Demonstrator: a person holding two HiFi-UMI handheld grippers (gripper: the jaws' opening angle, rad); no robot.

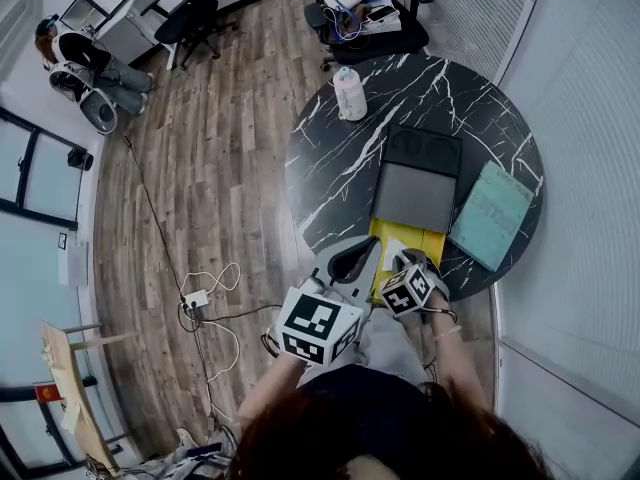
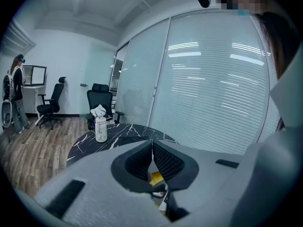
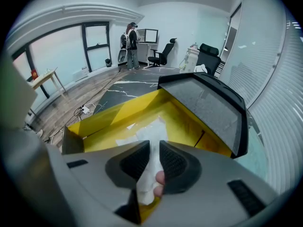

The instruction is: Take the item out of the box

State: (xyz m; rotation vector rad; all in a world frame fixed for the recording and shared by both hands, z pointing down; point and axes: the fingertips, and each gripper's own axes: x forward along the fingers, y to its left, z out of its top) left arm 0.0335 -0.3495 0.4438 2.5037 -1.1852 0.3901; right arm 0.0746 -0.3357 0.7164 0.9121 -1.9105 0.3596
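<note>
Right gripper [image 3: 154, 143] jaws clamp the white paper item [image 3: 147, 129] lying in the yellow box [image 3: 94, 119]; left gripper [image 2: 152, 142] jaws meet empty; lift-out appears to remain.

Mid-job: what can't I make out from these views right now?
- white wrap: contents unknown; right gripper covers its near end in the right gripper view.
- box near end: head view, right gripper covers it.
- bottle label: too small, head view.

Stone sheen, soft paper

Table top [image 1: 330, 158] glossy black stone with white veins; floor [image 1: 220, 118] matt wood planks; box [image 3: 113, 115] smooth yellow inside — wrap [image 3: 149, 134] white, crinkled, papery.
</note>
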